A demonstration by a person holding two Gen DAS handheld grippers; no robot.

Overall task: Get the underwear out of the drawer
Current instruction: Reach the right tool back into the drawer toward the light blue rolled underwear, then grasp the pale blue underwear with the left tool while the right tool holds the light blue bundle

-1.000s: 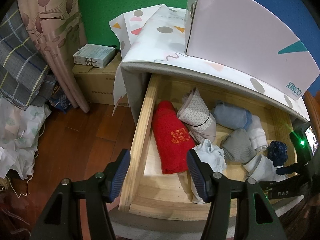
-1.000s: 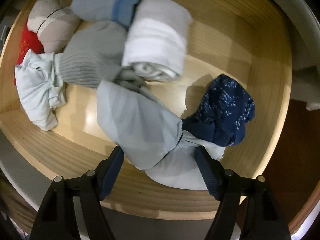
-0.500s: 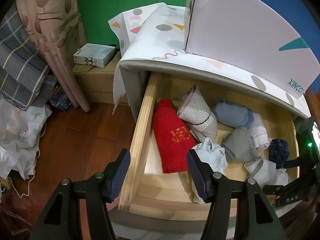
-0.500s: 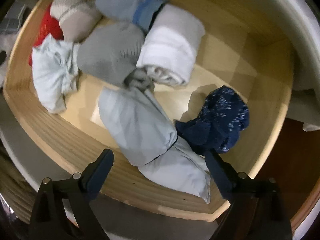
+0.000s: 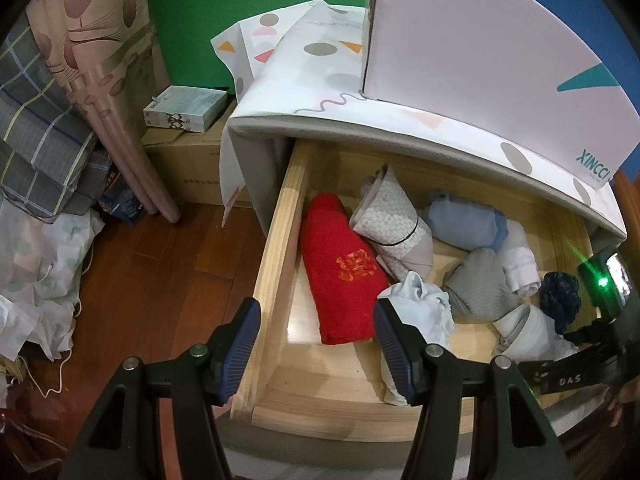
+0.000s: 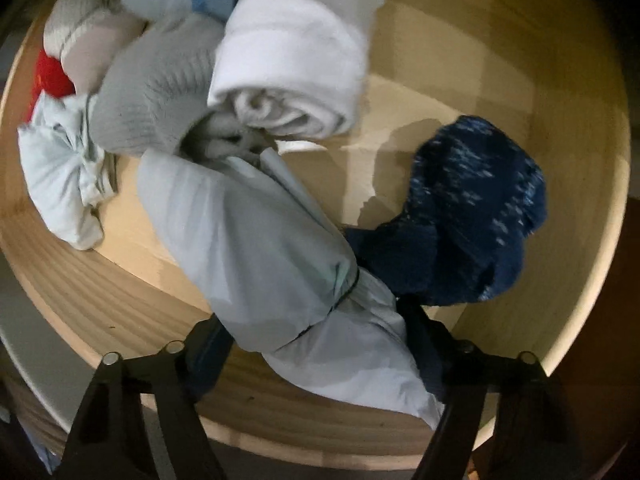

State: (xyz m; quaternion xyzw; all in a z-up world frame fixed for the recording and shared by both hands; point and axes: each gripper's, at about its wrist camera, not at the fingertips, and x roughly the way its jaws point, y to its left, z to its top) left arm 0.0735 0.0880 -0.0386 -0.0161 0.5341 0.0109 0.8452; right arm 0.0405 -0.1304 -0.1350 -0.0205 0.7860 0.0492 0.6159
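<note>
The wooden drawer (image 5: 280, 248) stands pulled out, with several rolled garments inside. A pale grey underwear roll (image 6: 256, 240) lies at the front right, also visible in the left wrist view (image 5: 532, 332). My right gripper (image 6: 316, 340) points down over it. Its jaws are closing and the pads touch both sides of the roll's near end. A navy patterned piece (image 6: 472, 208) lies against the roll on the right. My left gripper (image 5: 316, 344) hangs open above the drawer's front left corner, holding nothing. A red towel (image 5: 344, 272) lies just beyond it.
A white roll (image 6: 296, 60), a grey ribbed roll (image 6: 156, 92) and a crumpled pale blue piece (image 5: 420, 304) fill the drawer's middle. A white box (image 5: 480, 40) sits on the cabinet top. On the left are a cardboard box (image 5: 188, 176), a curtain (image 5: 100, 60) and wooden floor (image 5: 140, 280).
My right gripper rose and spread its jaws half a second ago. Now it has dropped back onto the pale grey roll with the jaws narrowed. The left gripper has not moved.
</note>
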